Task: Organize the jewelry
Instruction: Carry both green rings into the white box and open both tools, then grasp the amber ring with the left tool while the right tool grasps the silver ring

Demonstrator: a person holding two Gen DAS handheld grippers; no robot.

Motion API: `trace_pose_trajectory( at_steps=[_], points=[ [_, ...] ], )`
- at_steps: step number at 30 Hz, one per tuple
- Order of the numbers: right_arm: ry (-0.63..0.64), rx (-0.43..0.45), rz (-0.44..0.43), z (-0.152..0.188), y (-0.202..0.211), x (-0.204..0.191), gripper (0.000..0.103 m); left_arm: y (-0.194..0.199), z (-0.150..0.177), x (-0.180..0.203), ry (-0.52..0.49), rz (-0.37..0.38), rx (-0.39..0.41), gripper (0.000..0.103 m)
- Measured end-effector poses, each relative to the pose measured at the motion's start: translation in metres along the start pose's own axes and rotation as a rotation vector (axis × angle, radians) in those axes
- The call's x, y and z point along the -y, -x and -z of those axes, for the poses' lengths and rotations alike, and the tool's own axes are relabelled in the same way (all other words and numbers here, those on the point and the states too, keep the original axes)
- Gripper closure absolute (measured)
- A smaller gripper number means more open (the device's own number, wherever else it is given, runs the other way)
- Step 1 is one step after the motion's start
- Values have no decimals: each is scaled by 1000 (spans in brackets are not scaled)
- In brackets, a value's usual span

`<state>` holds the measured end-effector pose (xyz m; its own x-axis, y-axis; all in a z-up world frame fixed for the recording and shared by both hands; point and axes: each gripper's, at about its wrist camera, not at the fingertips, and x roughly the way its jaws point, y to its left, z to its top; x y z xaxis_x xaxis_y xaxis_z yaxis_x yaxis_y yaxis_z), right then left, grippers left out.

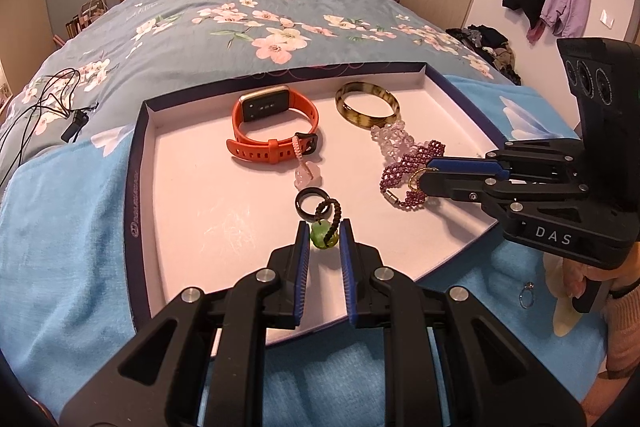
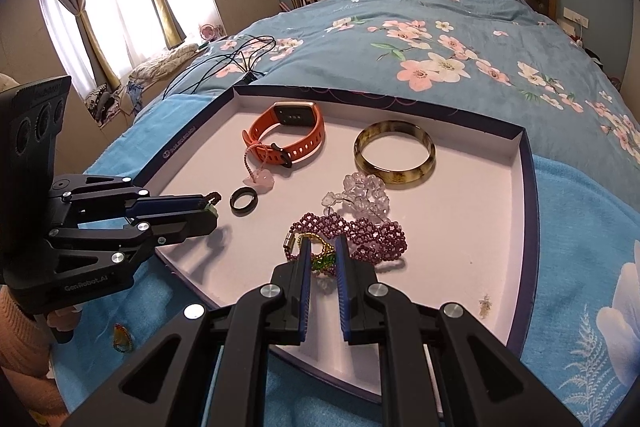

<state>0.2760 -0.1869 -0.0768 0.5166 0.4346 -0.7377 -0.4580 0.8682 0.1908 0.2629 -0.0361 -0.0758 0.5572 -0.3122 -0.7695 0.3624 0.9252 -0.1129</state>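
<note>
A shallow box-lid tray (image 1: 135,187) (image 2: 525,163) lies on the bed. My left gripper (image 1: 324,231) (image 2: 212,207) is shut on a green bead pendant (image 1: 320,241) with a dark cord loop, just above the tray's near part, beside a black ring (image 1: 310,202) (image 2: 243,201). My right gripper (image 2: 323,245) (image 1: 427,173) is shut on a small gold-and-green beaded piece (image 2: 322,261), right over a purple beaded bracelet (image 2: 360,231) (image 1: 408,163). An orange smartwatch (image 1: 276,125), an amber bangle (image 1: 367,105), a clear crystal bracelet (image 2: 362,195) and a pink charm (image 1: 307,177) also lie in the tray.
The tray sits on a light blue blanket (image 1: 60,227) over a floral quilt. A small metal ring (image 1: 528,294) and a yellowish pendant (image 2: 120,337) lie on the blanket near a person's hand. A tiny pale piece (image 2: 485,303) rests in the tray. Black cables (image 1: 48,99) lie at the left.
</note>
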Motion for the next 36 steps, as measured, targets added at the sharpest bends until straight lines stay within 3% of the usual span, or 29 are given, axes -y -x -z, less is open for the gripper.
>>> trace_pose_trajectory(
  at_steps=[15, 20, 22, 29, 31, 36],
  points=[
    [-36, 36, 8, 0, 11, 5, 88, 0, 0, 0, 7, 0, 14, 87],
    [-54, 66, 5, 2, 24, 8, 79, 18, 1, -4, 23, -2, 61, 80],
    [-64, 78, 1, 3, 30, 10, 69, 28, 4, -5, 24, 6, 82, 78],
    [-86, 124, -29, 19, 62, 9, 64, 65, 25, -10, 9, 4, 130, 70],
    [-88, 129, -34, 24, 68, 8, 56, 74, 37, -11, 9, 1, 140, 68],
    [-97, 122, -41, 45, 80, 5, 55, 88, 63, -14, 5, -16, 131, 64]
  ],
)
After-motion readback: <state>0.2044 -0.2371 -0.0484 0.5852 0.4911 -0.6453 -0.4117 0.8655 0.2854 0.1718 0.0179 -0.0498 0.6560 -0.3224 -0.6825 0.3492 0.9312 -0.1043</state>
